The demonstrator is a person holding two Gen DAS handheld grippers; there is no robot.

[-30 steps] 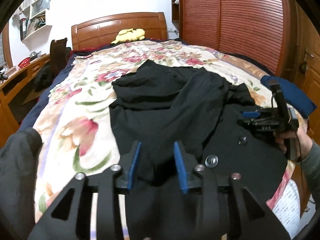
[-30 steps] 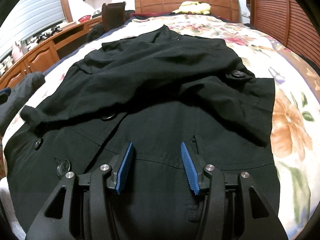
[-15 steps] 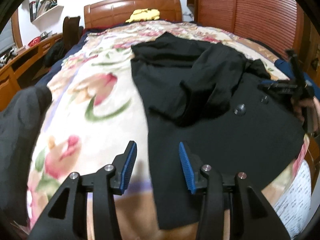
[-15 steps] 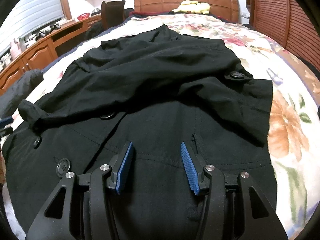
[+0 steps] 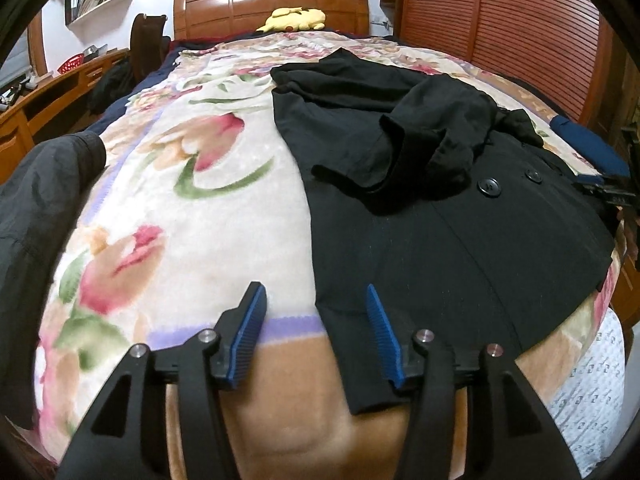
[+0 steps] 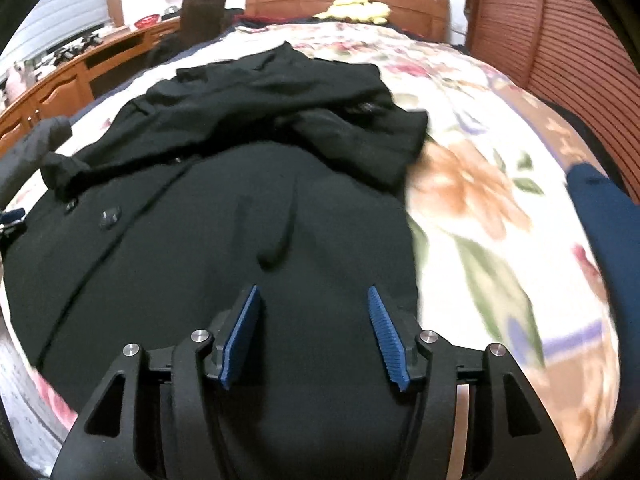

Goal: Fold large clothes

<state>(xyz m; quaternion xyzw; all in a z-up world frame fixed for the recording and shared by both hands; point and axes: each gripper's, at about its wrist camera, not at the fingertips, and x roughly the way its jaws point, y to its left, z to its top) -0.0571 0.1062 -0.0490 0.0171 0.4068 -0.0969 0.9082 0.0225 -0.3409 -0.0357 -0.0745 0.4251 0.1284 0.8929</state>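
Both tongs, the left tongs [image 5: 314,330] and right tongs [image 6: 312,334], have just been widening and hold nothing. Each should pinch the black coat [image 5: 440,240] at its hem corners, at six o'clock, evenly.

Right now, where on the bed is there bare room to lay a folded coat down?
Free: the floral blanket between the black coat and the dark jacket at the bed's edge, and the strip from the coat's collar to the yellow plush toy. A smaller patch lies between the coat and the blue garment. The coat crowds the middle.
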